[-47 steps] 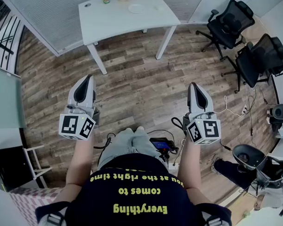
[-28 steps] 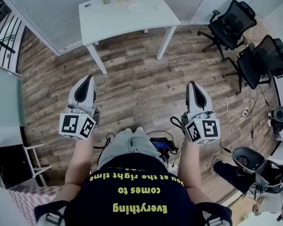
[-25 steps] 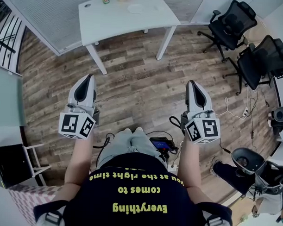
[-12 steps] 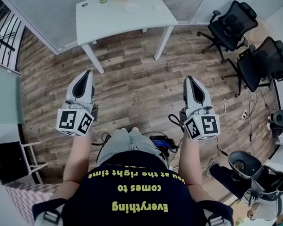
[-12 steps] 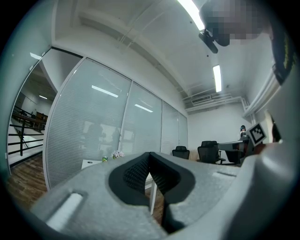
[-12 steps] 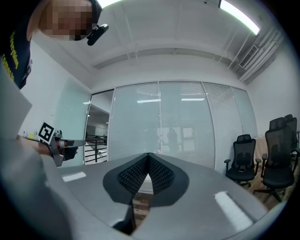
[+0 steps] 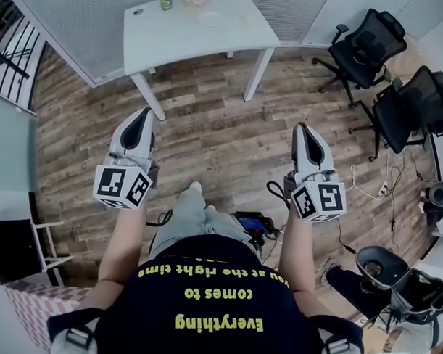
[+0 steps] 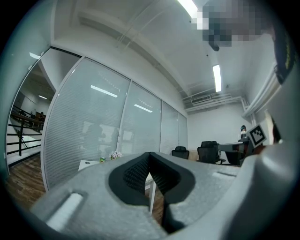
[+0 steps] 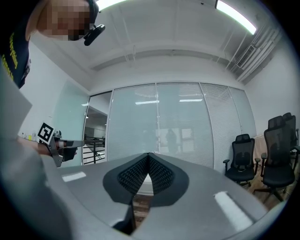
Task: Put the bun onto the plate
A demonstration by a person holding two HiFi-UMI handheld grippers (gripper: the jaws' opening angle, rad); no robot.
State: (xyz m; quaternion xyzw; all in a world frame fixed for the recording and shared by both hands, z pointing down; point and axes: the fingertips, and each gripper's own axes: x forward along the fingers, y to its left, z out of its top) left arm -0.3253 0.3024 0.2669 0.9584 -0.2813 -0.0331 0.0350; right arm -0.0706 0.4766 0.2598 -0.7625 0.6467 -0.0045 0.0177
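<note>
The plate (image 7: 210, 18) and table (image 7: 184, 41) are white, the plank floor (image 7: 223, 129) brown, chairs (image 7: 371, 41) black.

Plate (image 7: 210, 18): white, round; lay flat on far white table (image 7: 183, 37), near its far edge, about mid-width. Contents were too small to tell.

Open wood floor (image 7: 216, 129) ahead to white table (image 7: 197, 37); office chairs (image 7: 364, 43) crowd right.

The left hand-held gripper (image 7: 144, 113) looks matt plastic, the floor (image 7: 216, 129) wood-grained.
</note>
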